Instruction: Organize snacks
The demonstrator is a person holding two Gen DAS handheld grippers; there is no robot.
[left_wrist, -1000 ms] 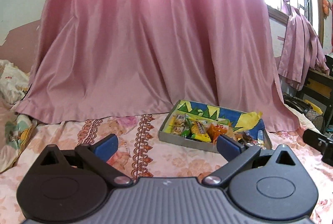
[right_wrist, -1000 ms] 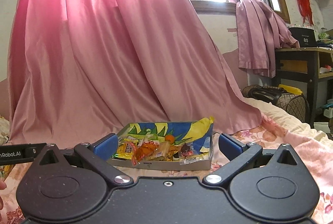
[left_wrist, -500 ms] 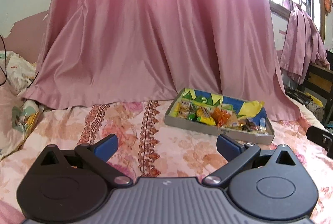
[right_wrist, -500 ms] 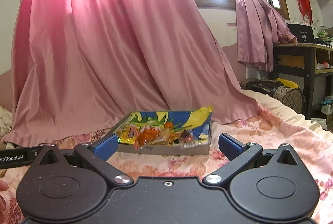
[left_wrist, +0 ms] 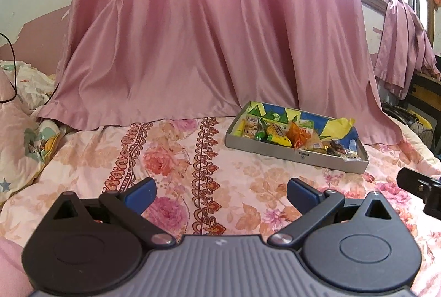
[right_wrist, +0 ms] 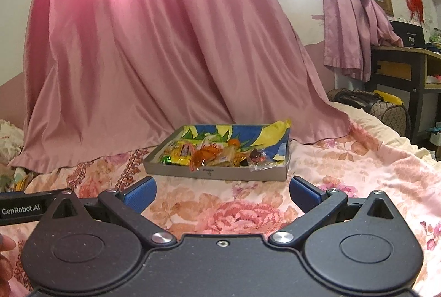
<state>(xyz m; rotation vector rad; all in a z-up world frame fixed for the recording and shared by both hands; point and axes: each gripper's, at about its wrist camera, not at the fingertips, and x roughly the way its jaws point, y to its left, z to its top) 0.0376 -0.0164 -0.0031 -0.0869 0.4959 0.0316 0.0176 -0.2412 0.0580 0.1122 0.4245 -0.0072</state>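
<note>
A shallow grey box (left_wrist: 278, 150) with a blue and yellow lining lies on the flowered bedspread, filled with several wrapped snacks (left_wrist: 278, 135) in yellow, green and orange. It also shows in the right wrist view (right_wrist: 220, 173), straight ahead. My left gripper (left_wrist: 220, 190) is open and empty, well short of the box and to its left. My right gripper (right_wrist: 222, 192) is open and empty, a short way in front of the box. The right gripper's edge shows in the left wrist view (left_wrist: 421, 189).
A long pink curtain (left_wrist: 209, 48) hangs onto the bed right behind the box. Rumpled bedding (left_wrist: 24, 115) lies at the left. A dark desk (right_wrist: 402, 68) and a bag (right_wrist: 372, 104) stand beside the bed at the right.
Both grippers have drawn back and up from the box, which now lies farther away and lower in both views. The jaws have stayed open.
</note>
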